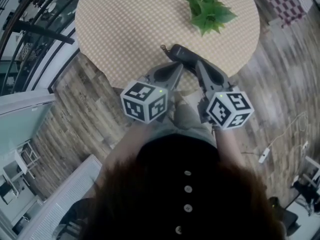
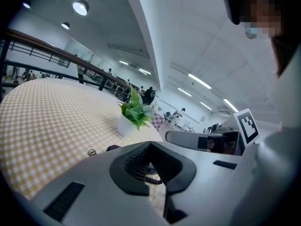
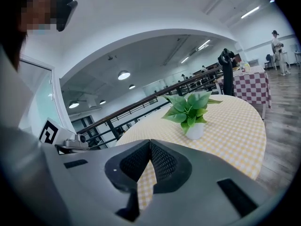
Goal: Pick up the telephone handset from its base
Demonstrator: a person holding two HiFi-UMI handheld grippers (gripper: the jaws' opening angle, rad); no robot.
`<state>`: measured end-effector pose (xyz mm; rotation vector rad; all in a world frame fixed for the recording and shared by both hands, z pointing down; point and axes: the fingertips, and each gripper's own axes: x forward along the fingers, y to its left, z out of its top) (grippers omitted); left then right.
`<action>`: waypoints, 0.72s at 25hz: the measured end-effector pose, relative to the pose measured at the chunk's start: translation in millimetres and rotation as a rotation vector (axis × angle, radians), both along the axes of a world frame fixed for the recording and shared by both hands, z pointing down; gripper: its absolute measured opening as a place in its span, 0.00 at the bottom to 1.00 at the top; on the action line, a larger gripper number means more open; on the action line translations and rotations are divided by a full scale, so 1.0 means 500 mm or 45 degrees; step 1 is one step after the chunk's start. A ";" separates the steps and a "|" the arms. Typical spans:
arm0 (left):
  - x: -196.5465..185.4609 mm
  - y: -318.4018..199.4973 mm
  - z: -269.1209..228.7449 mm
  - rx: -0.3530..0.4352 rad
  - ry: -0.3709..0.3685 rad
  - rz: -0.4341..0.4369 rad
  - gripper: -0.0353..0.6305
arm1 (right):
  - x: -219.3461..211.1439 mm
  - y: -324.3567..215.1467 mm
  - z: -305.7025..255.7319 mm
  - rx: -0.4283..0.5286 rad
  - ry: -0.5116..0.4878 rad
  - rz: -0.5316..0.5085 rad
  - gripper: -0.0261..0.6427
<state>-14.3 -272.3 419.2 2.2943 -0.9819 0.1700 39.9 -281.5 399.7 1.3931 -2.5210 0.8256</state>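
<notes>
Hovered just short of the telephone (image 1: pixel 181 53) with left tongs (image 2: pixel 150 144) and right tongs (image 3: pixel 150 142) both pressed together, empty. Could've shoved it off the surface (image 1: pixel 125 24) unless spread first.

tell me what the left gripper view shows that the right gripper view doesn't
Only the left gripper view: a dark coiled cord seen through the gap below the shut left claw, and the dark edge of the telephone on the yellow-checked table. Only the right gripper view: a red-checked table and a person standing by it. Both: the potted plant on the yellow-checked table, and the railing behind.
</notes>
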 end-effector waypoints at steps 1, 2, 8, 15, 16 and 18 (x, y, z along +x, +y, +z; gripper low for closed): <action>0.001 0.001 0.002 -0.005 0.003 0.002 0.06 | 0.002 0.002 0.002 -0.005 0.000 0.004 0.06; 0.004 0.002 0.005 -0.010 0.005 0.004 0.06 | 0.003 0.003 0.005 -0.009 -0.002 0.007 0.06; 0.020 0.016 0.034 -0.068 0.015 -0.003 0.06 | 0.011 0.005 0.014 -0.031 -0.003 -0.014 0.06; 0.032 0.015 0.060 -0.112 0.028 -0.066 0.06 | 0.040 -0.008 0.029 -0.053 0.052 -0.042 0.06; 0.036 0.014 0.062 -0.116 0.029 -0.070 0.06 | 0.041 -0.008 0.030 -0.055 0.051 -0.055 0.06; 0.044 0.012 0.062 -0.114 0.026 -0.072 0.06 | 0.040 -0.009 0.031 -0.058 0.042 -0.090 0.06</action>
